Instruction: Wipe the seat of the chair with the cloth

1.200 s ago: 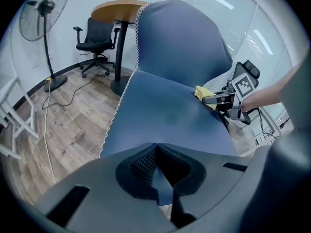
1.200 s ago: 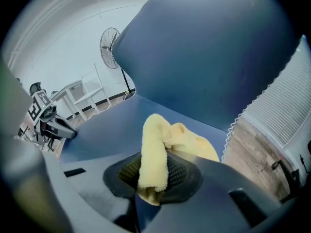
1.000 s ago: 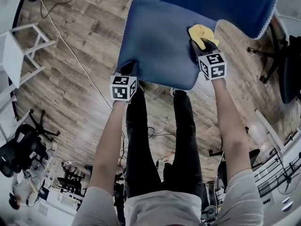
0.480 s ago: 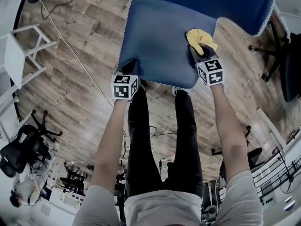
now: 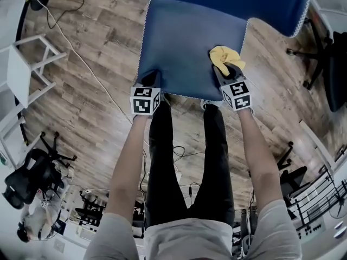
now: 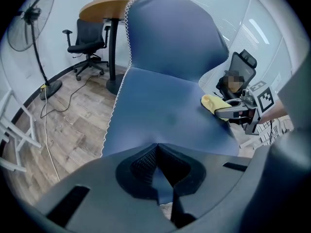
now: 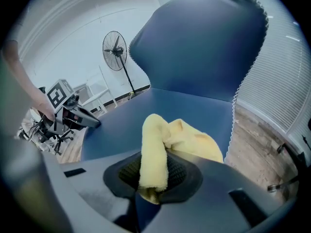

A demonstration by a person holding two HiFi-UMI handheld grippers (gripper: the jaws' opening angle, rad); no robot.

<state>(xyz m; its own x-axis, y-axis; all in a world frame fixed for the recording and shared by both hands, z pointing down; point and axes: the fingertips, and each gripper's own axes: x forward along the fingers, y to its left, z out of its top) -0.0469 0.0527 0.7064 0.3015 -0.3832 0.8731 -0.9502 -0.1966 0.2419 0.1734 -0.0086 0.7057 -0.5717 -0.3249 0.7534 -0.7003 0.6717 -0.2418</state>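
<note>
Here, cloth [image 7: 154, 152] lies lengthwise along right tongs [image 5: 224, 72].

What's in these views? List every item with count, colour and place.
chair: one, blue, centre
cloth: one, yellow, seat's front right
office chairs: at least two, black, room's edges
fan: one, black, by the wall
table: one, round wooden top, behind the chair
rack: one, white, far left
cable: one, pale, across the wood floor
left gripper: black, shut on the seat's front-left edge
right gripper: black, shut on the cloth
</note>
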